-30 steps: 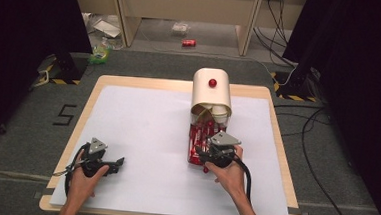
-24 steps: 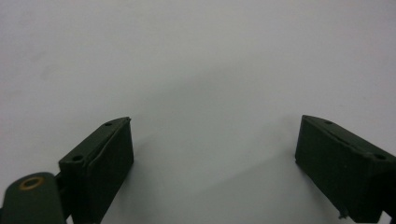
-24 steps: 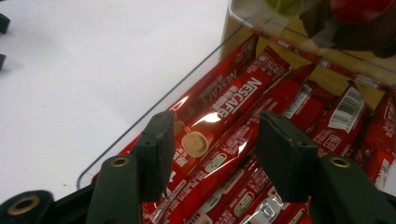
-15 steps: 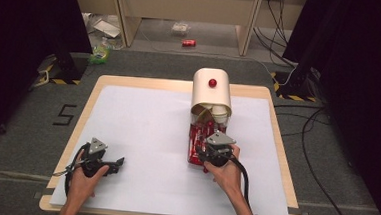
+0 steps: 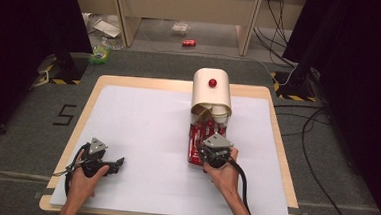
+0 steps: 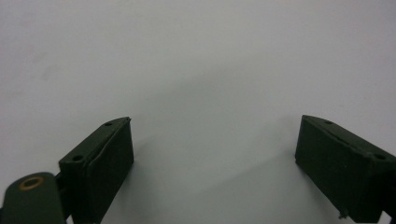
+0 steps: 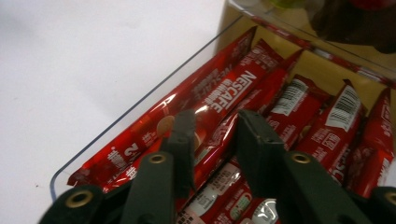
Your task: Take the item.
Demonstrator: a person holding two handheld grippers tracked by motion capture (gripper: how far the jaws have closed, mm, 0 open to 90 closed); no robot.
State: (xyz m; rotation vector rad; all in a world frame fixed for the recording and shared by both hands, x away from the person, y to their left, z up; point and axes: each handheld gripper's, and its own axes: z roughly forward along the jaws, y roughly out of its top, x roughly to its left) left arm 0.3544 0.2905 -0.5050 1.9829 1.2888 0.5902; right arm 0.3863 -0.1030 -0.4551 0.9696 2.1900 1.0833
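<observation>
A clear tray of several red Nescafe coffee sachets lies in front of a cream domed dispenser with a red knob. My right gripper reaches down into the tray. In the right gripper view its jaws have just been closing and stand narrowly apart. One red sachet lies flat and uncrumpled between them. My left gripper rests low on the white sheet at the front left. Its jaws are wide open with nothing between them.
A white sheet covers the wooden table. Cables run over the grey floor on the right. A red can and some litter lie on the floor beyond the table.
The right gripper has nudged slightly further into the sachets in the tray. The left hand and its gripper have stayed where they were.
</observation>
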